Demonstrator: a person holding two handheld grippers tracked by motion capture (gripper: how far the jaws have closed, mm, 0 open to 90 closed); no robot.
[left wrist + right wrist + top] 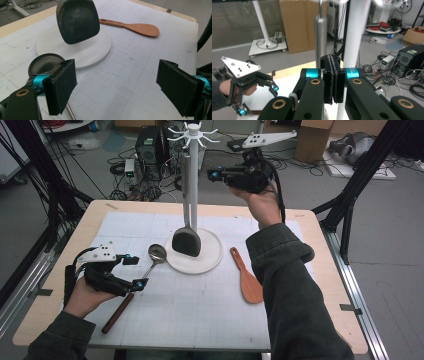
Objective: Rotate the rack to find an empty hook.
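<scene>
Right gripper (216, 175) is held up off the table beside the white rack pole (192, 180), its tips pointing at the pole near the top. In the right gripper view its 2 pads are pressed flat together with nothing between them; the grey handle (321, 37) of the hanging spatula stands just behind them, next to the pole.

The black spatula (186, 241) hangs from the rack — blade low, just over the round white base (210, 251), whether touching or not cannot be told. From the left gripper view the blade (77, 21) floats in front of the base disc.

Left gripper (135, 271) sits low over the white mat (200, 310) at the left side of the table (65, 265), jaws spread wide. The ladle's handle runs between them, not pinched. In the left gripper view both black pads (61, 85) stand well apart, bare mat between.

Ladle (156, 253): metal bowl near the base's left edge, dark wooden handle angling back toward the person, passing under the left gripper's tips.

Wooden rice paddle (247, 277) lies flat on the mat just right of the base, apart from both grippers, beside the person's right sleeve (290, 285).

Floor behind the table: cables, a dark computer case, cardboard boxes.
</scene>
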